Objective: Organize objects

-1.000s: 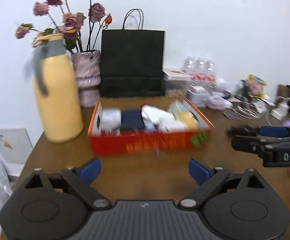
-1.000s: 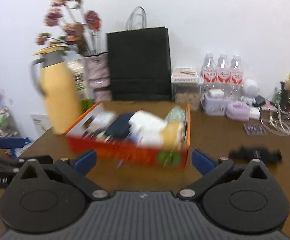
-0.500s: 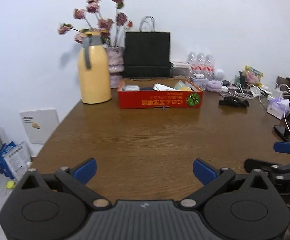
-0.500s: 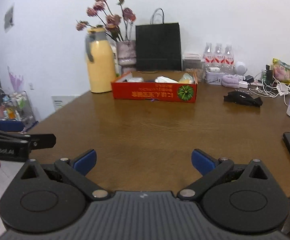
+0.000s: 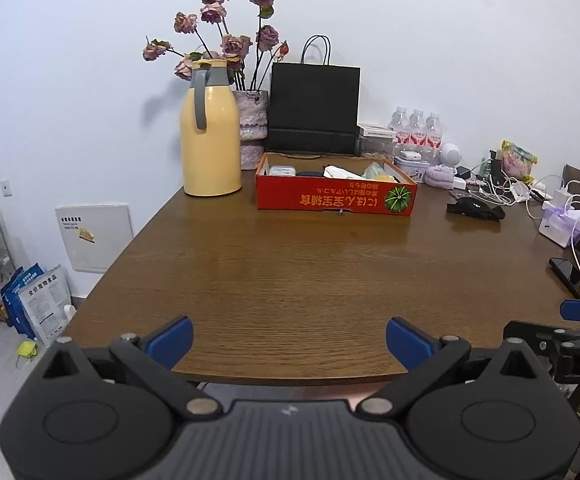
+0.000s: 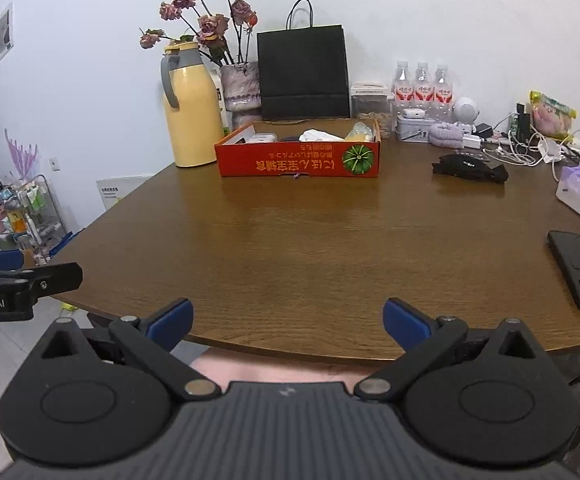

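Observation:
A red cardboard box [image 5: 336, 197] [image 6: 298, 161] with several small items inside stands at the far side of the brown wooden table [image 5: 310, 280] [image 6: 310, 248]. A black folded item [image 5: 475, 210] [image 6: 470, 168] lies to the right of the box. My left gripper [image 5: 289, 340] is open and empty, at the table's near edge. My right gripper [image 6: 288, 320] is open and empty, also at the near edge. Each gripper shows at the side of the other's view.
A yellow thermos jug [image 5: 210, 136], a vase of dried roses [image 5: 250, 120] and a black paper bag [image 5: 314, 108] stand behind the box. Water bottles [image 6: 422, 84], cables [image 6: 530, 148], a tissue pack [image 5: 560, 226] and a phone [image 6: 574, 268] crowd the right side.
Both grippers have pulled far back from the red box to the table's near edge. Both stay open and empty.

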The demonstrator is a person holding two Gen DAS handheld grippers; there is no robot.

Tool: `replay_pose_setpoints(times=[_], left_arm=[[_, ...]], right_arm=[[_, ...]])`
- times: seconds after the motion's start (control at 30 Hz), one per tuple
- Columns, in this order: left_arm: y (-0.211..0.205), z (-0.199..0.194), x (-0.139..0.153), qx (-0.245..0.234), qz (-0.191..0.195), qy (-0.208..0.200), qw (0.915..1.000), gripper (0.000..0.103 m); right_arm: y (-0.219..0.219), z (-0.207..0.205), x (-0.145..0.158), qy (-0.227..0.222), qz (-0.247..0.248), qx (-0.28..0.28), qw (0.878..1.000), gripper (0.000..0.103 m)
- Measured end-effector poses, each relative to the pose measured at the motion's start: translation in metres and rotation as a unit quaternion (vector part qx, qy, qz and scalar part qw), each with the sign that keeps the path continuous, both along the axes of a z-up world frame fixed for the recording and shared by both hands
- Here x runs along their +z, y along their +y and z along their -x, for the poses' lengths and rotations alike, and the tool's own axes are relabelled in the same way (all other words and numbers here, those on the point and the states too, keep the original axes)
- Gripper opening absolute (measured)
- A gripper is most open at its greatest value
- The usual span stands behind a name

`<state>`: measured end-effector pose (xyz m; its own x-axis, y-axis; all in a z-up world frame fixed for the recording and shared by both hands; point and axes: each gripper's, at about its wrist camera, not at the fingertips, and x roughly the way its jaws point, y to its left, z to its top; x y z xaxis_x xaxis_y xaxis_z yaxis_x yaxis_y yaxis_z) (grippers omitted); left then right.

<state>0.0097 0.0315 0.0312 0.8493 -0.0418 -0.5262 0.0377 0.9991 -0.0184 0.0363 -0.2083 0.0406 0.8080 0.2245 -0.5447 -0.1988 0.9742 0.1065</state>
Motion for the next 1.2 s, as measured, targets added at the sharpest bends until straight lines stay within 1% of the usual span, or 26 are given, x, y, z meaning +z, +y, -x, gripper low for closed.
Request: replay_pose_setpoints(times=[0.3, 0.47, 0.73, 1.2], left_arm=[[0.0001, 0.0007, -0.0007, -0.003, -0.003, -0.002, 1.0, 0.103], [0.003, 0.0011, -0.0019, -0.004, 0.001, -0.003, 1.0, 0.103], [0.0037, 0.0011, -0.0021, -0.005, -0.002, -0.005, 1.0, 0.103], [0.0017, 0.0015, -0.0017, -0.008, -0.004, -0.003, 1.0, 0.103]], right_arm=[[0.0056, 0.0011, -0.0046, 0.001, 0.012, 0.007, 1.0, 0.103], [0.0058, 0.0019, -0.0054, 0.003, 0.01, 0.006, 1.0, 0.103], [0.0074, -0.0003, -0.0069, 0.008, 0.009, 0.009, 1.0, 0.103], [0.0087, 0.0002, -0.007, 0.005, 0.01, 0.005, 1.0, 0.103]])
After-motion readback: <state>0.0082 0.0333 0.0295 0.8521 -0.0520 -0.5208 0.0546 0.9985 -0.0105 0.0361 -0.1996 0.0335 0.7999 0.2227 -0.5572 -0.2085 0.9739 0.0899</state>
